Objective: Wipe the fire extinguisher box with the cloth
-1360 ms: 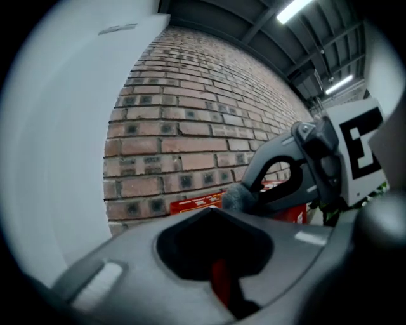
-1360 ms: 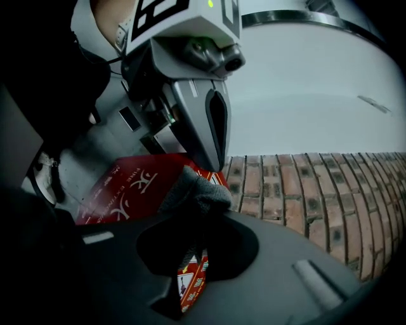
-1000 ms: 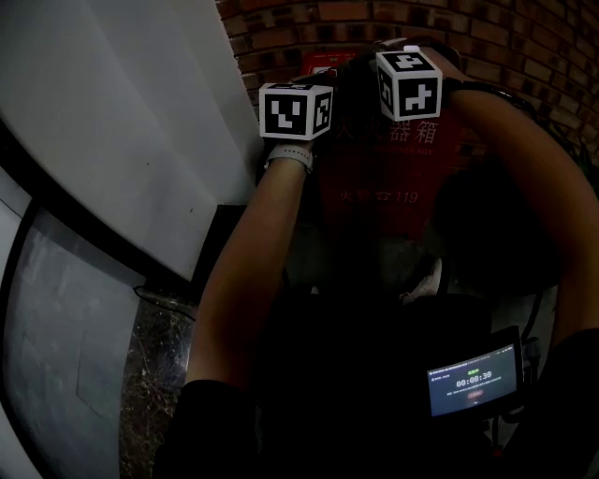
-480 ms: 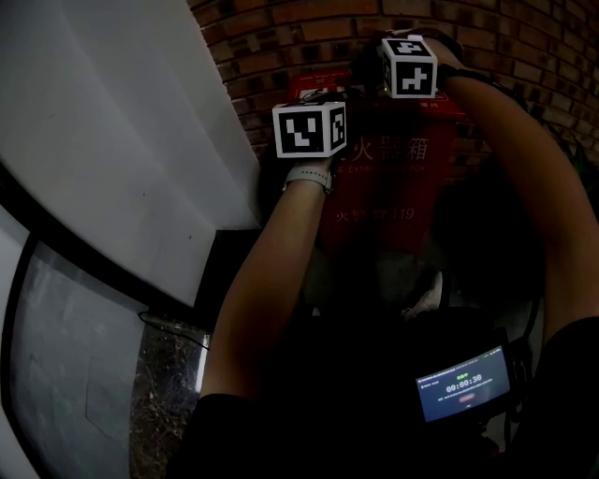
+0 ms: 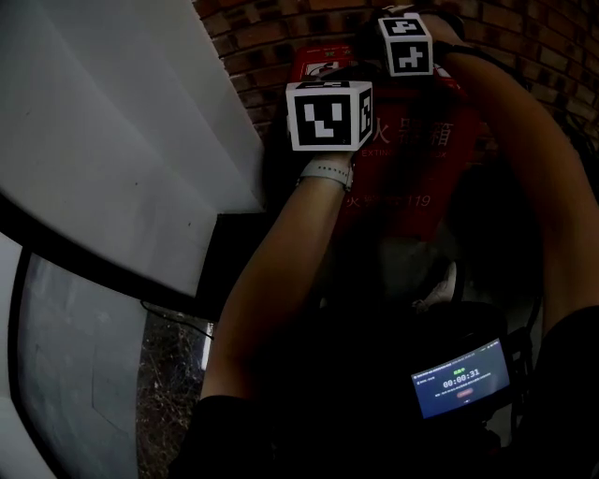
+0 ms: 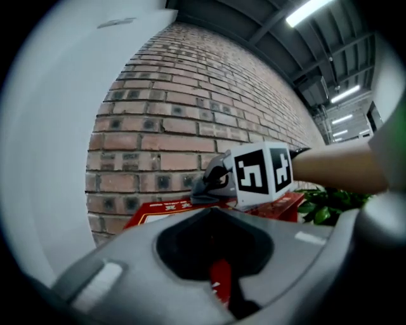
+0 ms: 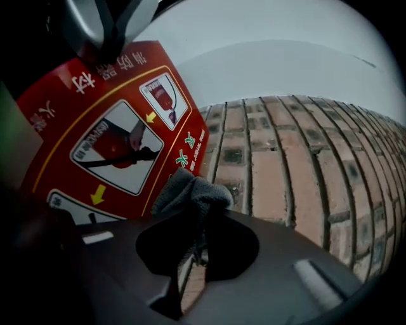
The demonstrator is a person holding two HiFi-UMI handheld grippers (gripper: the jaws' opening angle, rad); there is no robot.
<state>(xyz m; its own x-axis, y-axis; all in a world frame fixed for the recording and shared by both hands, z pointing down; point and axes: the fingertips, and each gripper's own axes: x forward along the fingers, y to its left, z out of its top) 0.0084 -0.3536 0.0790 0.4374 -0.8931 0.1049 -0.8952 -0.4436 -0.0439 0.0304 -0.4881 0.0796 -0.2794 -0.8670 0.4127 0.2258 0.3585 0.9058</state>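
Observation:
The red fire extinguisher box (image 5: 421, 159) stands against the brick wall, with white print on its front. My right gripper (image 5: 407, 45) is at the box's top edge, shut on a grey cloth (image 7: 190, 193). The cloth rests at the rim of the box's top panel (image 7: 114, 139), which bears instruction pictures. The left gripper view shows the cloth (image 6: 212, 184) bunched beside the right gripper's marker cube. My left gripper (image 5: 328, 114) is held in front of the box's upper left part. Its jaws (image 6: 220, 279) are together with nothing in them, and a sliver of red box shows past them.
A brick wall (image 5: 281, 28) runs behind the box. A white slanted panel (image 5: 122, 122) fills the left side, with a dark frame and glass below it. Green plant leaves (image 6: 323, 206) show to the right of the box. A small lit screen (image 5: 459, 379) sits near my waist.
My right gripper has risen with the cloth from the box's printed front to its top edge. My left gripper has shifted a little right and closer to the camera.

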